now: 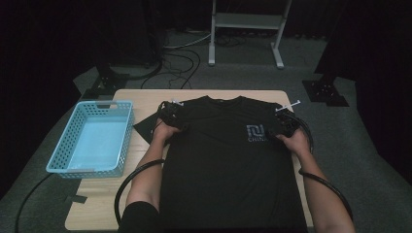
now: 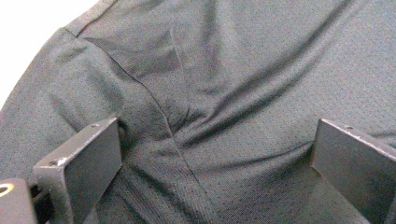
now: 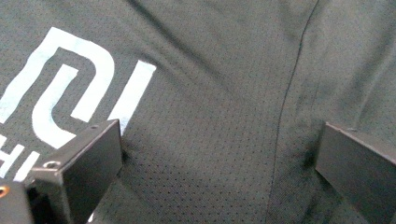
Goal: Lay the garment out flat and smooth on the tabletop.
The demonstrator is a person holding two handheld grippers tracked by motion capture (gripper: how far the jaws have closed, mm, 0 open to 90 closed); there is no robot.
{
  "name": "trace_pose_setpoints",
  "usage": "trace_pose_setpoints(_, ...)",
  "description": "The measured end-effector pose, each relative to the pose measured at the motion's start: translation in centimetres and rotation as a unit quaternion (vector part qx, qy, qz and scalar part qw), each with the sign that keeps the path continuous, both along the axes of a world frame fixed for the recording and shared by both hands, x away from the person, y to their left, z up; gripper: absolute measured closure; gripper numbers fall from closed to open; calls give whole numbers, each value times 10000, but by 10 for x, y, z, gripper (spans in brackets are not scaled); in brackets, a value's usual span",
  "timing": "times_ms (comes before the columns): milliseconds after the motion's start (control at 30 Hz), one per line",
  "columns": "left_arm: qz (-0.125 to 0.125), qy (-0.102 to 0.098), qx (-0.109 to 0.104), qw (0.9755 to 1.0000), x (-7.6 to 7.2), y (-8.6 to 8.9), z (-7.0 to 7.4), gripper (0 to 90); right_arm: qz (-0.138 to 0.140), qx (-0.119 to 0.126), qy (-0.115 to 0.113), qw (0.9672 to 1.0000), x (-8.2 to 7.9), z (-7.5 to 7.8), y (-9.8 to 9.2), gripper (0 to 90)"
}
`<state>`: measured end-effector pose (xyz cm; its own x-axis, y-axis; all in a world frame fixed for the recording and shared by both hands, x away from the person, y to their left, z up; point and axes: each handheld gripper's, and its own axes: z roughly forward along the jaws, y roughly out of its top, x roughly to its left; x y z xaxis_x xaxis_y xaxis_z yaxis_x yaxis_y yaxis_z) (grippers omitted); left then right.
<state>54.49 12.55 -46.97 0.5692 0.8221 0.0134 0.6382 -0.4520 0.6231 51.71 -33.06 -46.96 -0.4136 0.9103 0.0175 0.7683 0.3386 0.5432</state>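
Observation:
A black T-shirt [image 1: 228, 160] lies spread flat on the wooden table [image 1: 141, 99], collar at the far side, with a pale logo [image 1: 256, 133] on the chest. My left gripper [image 1: 171, 115] rests over the shirt's left shoulder, jaws wide apart and pressed onto the fabric at the sleeve seam [image 2: 163, 116]. My right gripper [image 1: 286, 121] rests over the right shoulder, also open, its jaws straddling mesh fabric [image 3: 219, 140] beside the logo [image 3: 70, 102] and a seam [image 3: 285, 116]. No cloth is pinched between either pair of jaws.
A light blue perforated basket [image 1: 94, 138] stands empty on the table's left part. A dark sleeve tip [image 1: 145, 128] lies between basket and shirt. Cables [image 1: 128, 179] loop from both grippers. Stand bases [image 1: 107, 80] and a metal frame [image 1: 245, 29] sit on the carpet beyond.

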Motion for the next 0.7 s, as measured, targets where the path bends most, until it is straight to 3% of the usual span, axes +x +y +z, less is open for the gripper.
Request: trace_pose_setpoints(700, -75, 36, 38, 10000, 33, 1, 1, 12, 19, 64, -128, 9999, 31, -1, -2, 14)
